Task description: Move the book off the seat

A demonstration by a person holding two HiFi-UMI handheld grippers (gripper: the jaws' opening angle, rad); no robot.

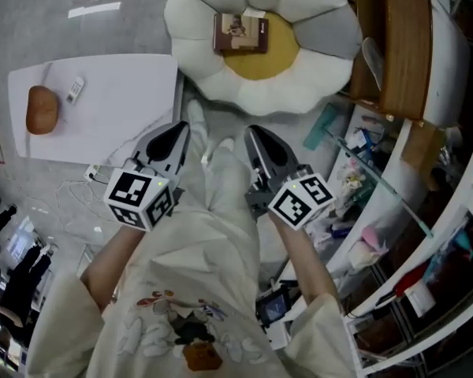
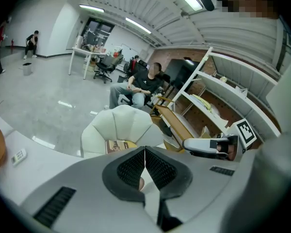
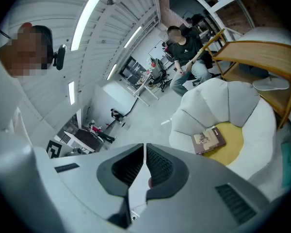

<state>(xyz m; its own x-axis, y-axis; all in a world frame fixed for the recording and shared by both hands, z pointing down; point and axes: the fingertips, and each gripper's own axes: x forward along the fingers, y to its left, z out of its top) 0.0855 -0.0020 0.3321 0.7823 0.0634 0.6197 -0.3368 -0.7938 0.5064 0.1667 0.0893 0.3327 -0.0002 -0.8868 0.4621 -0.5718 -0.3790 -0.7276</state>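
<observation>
1. Head view: the book (image 1: 240, 32) lies flat on the yellow centre of the seat (image 1: 315, 81). Your left gripper (image 1: 180, 132) and right gripper (image 1: 257, 138) hang just short of the seat's front edge.
2. Left gripper view: the jaws are pressed together and hold nothing. The book shows beyond them on the seat, so open wide before you reach it.
3. Right gripper view: the jaws are likewise closed and empty. Come in low at the book's near edge, pinch cover and pages together, then lift clear of the seat's puffed rim.
</observation>
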